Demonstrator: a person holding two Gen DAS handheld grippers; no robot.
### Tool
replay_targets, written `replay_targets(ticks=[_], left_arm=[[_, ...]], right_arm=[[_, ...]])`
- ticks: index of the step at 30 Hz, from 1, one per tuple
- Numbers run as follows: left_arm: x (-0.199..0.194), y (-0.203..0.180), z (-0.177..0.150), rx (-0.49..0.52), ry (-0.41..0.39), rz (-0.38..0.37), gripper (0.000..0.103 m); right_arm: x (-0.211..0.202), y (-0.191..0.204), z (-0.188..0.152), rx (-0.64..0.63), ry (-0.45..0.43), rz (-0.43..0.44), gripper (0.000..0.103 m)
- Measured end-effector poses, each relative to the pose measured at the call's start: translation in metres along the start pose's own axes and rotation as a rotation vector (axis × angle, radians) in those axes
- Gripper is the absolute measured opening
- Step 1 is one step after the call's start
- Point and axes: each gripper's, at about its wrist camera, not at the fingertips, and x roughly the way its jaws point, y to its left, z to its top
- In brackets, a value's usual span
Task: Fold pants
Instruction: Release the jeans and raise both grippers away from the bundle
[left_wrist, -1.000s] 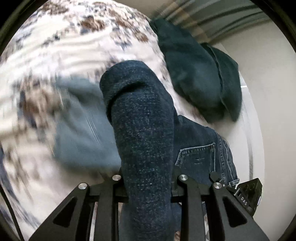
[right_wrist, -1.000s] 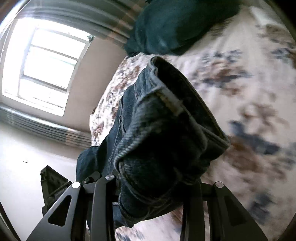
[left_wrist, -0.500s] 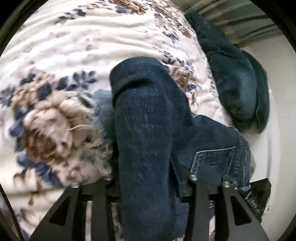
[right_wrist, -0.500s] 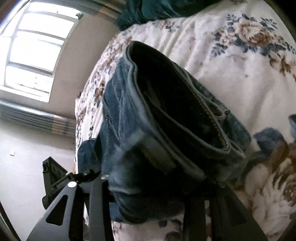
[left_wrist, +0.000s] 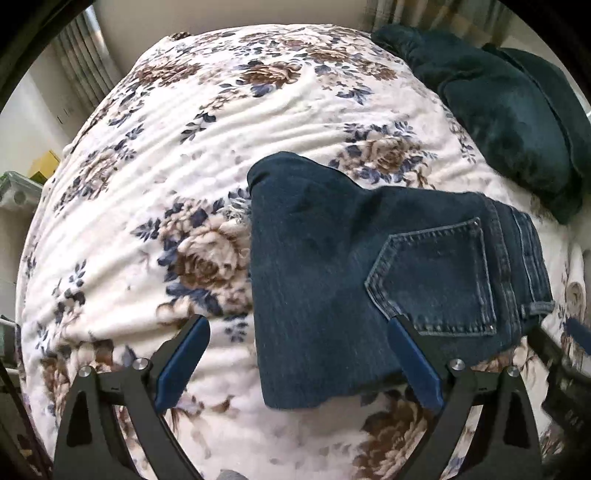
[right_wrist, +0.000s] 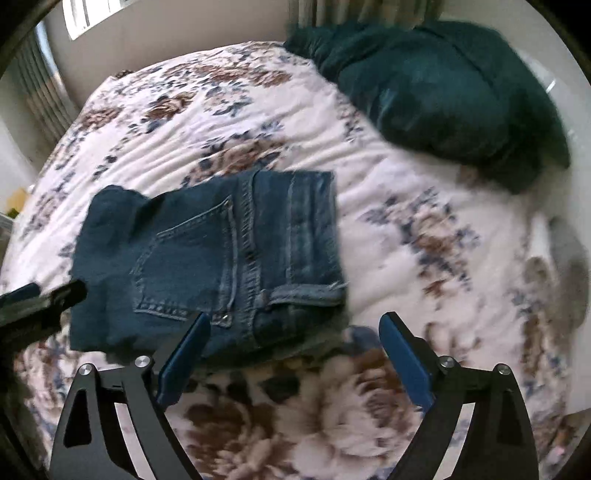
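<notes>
Dark blue jeans lie folded into a compact rectangle on the floral bedspread, back pocket facing up. My left gripper is open and empty, just in front of the jeans' near edge. The jeans also show in the right wrist view, left of centre. My right gripper is open and empty, near the jeans' waistband corner, above the bedspread. The other gripper's tip shows at the left edge of the right wrist view.
A dark teal pillow lies at the far right of the bed, also in the right wrist view. Curtains and a wall stand beyond the bed. A window is at the top left.
Both grippers were shut on the jeans and held them up. Now the jeans lie folded on the bed and both grippers have opened and pulled back.
</notes>
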Motion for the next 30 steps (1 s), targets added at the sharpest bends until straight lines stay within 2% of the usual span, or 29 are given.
replay_targets(ticks=[5,14,21,30], left_arm=[[-0.024,-0.008,-0.006,0.011,-0.017,0.015,0.098],[-0.095,-0.016,-0.019,-0.008,-0.087,0.028,0.098],[-0.178,-0.024,-0.054,-0.035,-0.161,0.049,0.098],[-0.292,-0.033,-0.117,-0.048,-0.244,0.07,0.098]], right_arm=[[-0.025,-0.005,0.011,0.02,-0.016,-0.033,0.095],[-0.096,-0.024,-0.005,0.057,-0.054,-0.01,0.095],[-0.179,-0.043,-0.027,0.07,-0.103,0.017,0.095],[-0.294,-0.067,-0.082,0.043,-0.149,0.084,0.095]])
